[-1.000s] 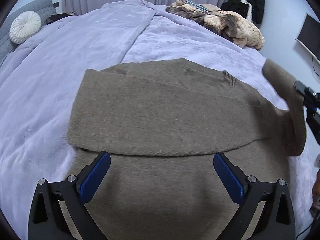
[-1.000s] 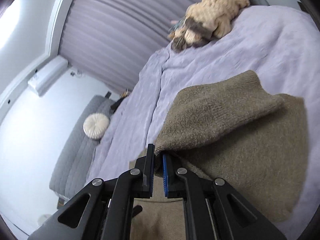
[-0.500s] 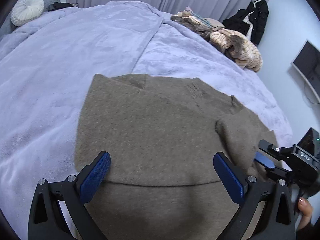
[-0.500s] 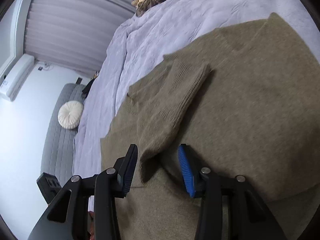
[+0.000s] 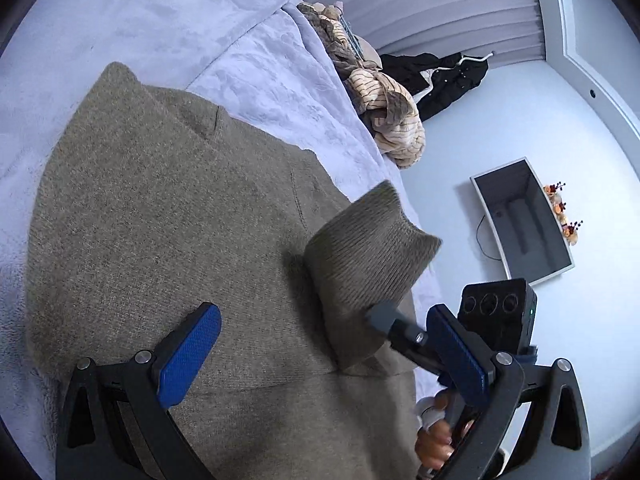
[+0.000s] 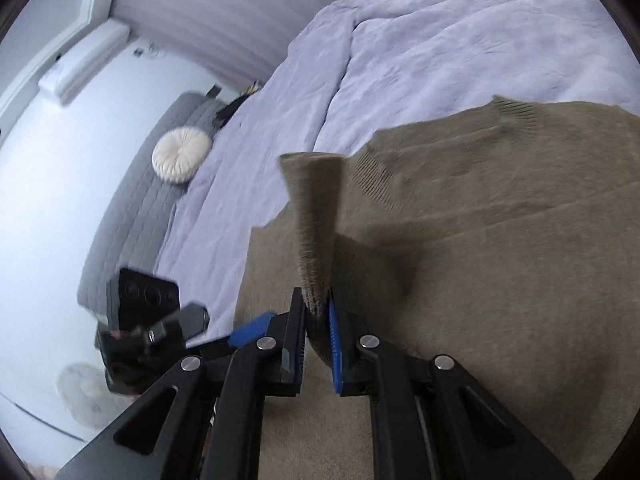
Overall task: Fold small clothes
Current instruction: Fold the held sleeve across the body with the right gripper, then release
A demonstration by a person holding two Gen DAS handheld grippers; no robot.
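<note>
An olive-brown knit sweater (image 5: 160, 220) (image 6: 500, 260) lies spread on the lilac bed cover (image 5: 248, 68). Its sleeve (image 5: 360, 256) (image 6: 316, 208) stands up from the body, cuff uppermost. My right gripper (image 6: 316, 308) has the lower sleeve between its blue pads, and its jaws are closing on the knit. In the left wrist view the right gripper's tip (image 5: 380, 316) meets the sleeve from the right. My left gripper (image 5: 324, 354) stands wide open just above the sweater's near part, holding nothing.
A heap of striped and beige clothes (image 5: 384, 120) lies at the bed's far edge, with a black jacket (image 5: 444, 76) behind it. A flat screen (image 5: 524, 216) is on the wall to the right. A round white cushion (image 6: 182, 154) rests on a grey sofa (image 6: 132, 208).
The right gripper had opened over the sleeve lying flat; now it is shut on the sleeve, which stands raised. The left gripper swung toward the right side of the sweater and stayed open.
</note>
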